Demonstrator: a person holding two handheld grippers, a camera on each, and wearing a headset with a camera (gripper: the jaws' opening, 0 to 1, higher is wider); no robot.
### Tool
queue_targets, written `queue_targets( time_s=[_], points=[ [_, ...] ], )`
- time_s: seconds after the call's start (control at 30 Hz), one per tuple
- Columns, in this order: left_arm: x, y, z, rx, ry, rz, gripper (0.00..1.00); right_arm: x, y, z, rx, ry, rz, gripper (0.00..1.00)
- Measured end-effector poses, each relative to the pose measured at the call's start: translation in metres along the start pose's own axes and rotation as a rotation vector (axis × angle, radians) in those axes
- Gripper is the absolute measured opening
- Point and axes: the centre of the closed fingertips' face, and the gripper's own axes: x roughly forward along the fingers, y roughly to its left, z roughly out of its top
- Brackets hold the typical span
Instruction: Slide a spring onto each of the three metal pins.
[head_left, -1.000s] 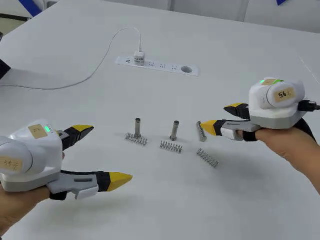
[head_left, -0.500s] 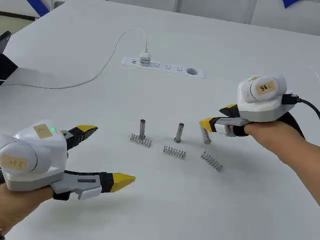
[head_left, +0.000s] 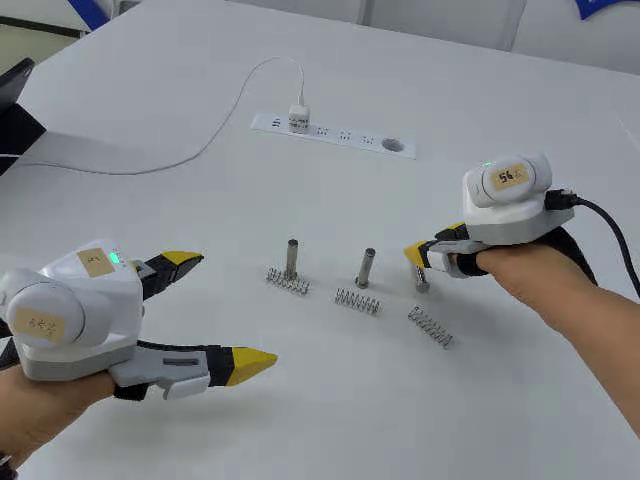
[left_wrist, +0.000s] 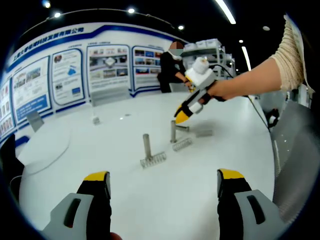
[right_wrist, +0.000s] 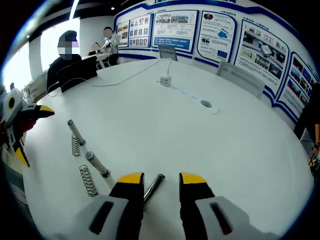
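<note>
White table (head_left: 520, 130) holds three metal pins in a row, each with a loose spring lying flat by its foot.

In the head view the left gripper (head_left: 222, 308) hovers short of the row. Its yellow-tipped jaws are spread wide and hold nothing. Ahead of those jaws stand the first pin (head_left: 292, 255) and the second pin (head_left: 367, 268), both upright. The first spring (head_left: 288, 281) and second spring (head_left: 357, 301) lie just beside their bases.

The right gripper (head_left: 418, 255) is at the other end of the row, and its jaw tips hide most of the third pin (head_left: 422, 282). The third spring (head_left: 430, 326) lies near those tips, apart from them.

The right gripper view gives what the head view hides. There the third pin sits in the gap between the two jaws, close against one jaw with space on the other side. The jaws are parted, not clenched on it. Whether this pin stands straight or leans, I cannot tell.

The left gripper view looks along the row from its other end, with the right gripper beyond both standing pins.

Past the pins in the head view lies a power strip (head_left: 335, 135) with a white charger (head_left: 299, 116) plugged in.
</note>
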Motion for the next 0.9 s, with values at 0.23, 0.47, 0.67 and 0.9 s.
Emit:
queue_targets(
  time_s=[0.23, 0.47, 0.67, 0.9],
  points=[
    [0.001, 0.001, -0.002, -0.006, 0.000, 0.000, 0.89, 0.006, 0.001, -0.003, 0.018, 0.038, -0.011, 0.24],
    [0.001, 0.001, -0.004, -0.011, 0.001, 0.002, 0.88, 0.010, 0.005, -0.007, 0.042, 0.072, -0.008, 0.20],
    [0.000, 0.002, -0.005, -0.017, 0.001, 0.004, 0.88, 0.013, 0.005, -0.011, 0.056, 0.093, -0.012, 0.18],
    [0.001, 0.002, -0.007, -0.023, 0.002, 0.004, 0.88, 0.015, 0.003, -0.015, 0.089, 0.113, -0.014, 0.16]
  ],
)
